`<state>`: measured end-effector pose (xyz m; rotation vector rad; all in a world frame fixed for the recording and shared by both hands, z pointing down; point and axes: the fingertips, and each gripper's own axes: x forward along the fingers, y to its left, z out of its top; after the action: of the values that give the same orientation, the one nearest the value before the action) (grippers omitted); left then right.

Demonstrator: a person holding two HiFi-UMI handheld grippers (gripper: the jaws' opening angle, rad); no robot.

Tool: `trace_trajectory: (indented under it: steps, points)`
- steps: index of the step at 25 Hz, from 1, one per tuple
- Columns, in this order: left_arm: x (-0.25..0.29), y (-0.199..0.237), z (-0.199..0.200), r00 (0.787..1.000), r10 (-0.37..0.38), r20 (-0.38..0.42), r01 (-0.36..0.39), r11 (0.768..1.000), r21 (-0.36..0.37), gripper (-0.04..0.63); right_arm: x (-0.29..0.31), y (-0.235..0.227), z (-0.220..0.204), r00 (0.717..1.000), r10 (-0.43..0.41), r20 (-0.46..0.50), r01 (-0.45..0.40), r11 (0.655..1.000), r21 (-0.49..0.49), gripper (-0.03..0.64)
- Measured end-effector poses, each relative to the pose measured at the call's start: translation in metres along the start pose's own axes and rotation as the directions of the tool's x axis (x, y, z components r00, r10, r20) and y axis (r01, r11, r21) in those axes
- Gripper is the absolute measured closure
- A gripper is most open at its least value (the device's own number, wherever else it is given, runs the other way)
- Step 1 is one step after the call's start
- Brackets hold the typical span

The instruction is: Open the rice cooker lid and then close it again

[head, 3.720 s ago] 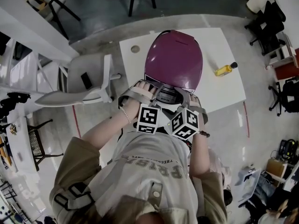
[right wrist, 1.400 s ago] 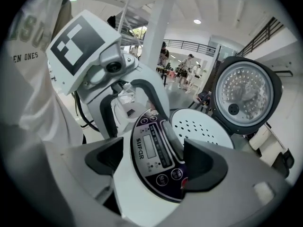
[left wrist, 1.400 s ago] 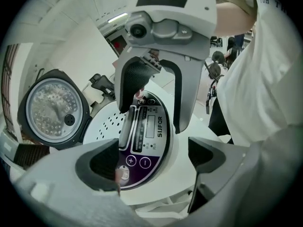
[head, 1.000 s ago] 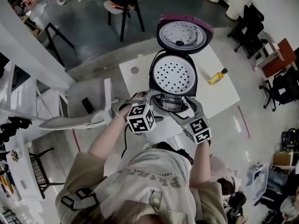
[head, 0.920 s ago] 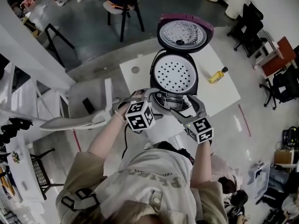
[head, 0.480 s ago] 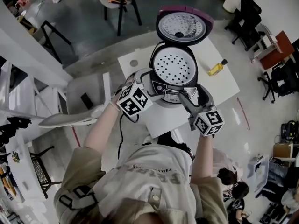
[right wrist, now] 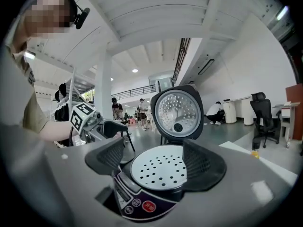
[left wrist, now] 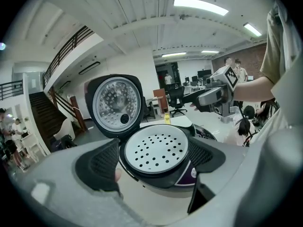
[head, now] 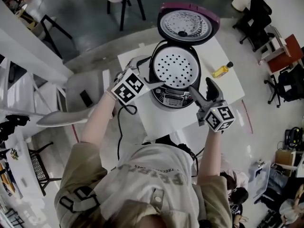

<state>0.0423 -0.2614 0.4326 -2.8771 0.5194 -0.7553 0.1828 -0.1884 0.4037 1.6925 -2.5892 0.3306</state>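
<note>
Type of location: open-plan office or lab hall. Indicators: a bare concrete floor (head: pixel 90 23), a white work table (head: pixel 231 87) and black swivel chairs (head: pixel 290 84) — plus a staircase (left wrist: pixel 45 115), a railed upper gallery (left wrist: pixel 71 46), ceiling strip lights (left wrist: pixel 201 6) and people (right wrist: pixel 142 111) standing further back.

upright lid (head: pixel 188 23) at back, bare table (head: pixel 159 120) in front

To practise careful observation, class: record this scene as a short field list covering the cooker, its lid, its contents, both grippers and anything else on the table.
Rice cooker: on white table, control panel facing the person
Lid: purple, raised fully open
Inside: white perforated steamer tray
Left gripper: jaws apart, holding nothing
Right gripper: jaws apart, holding nothing
Also on table: yellow bottle, right of cooker
</note>
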Motion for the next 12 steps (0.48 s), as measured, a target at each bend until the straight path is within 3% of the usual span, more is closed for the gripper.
trace_trajectory:
  steps: [12]
  points:
    - [0.031, 0.084, 0.016, 0.993, 0.108, -0.045, -0.107, 0.994, 0.015, 0.127, 0.041, -0.073, 0.028, 0.999, 0.038, -0.025, -0.039, 0.998, -0.045, 0.232]
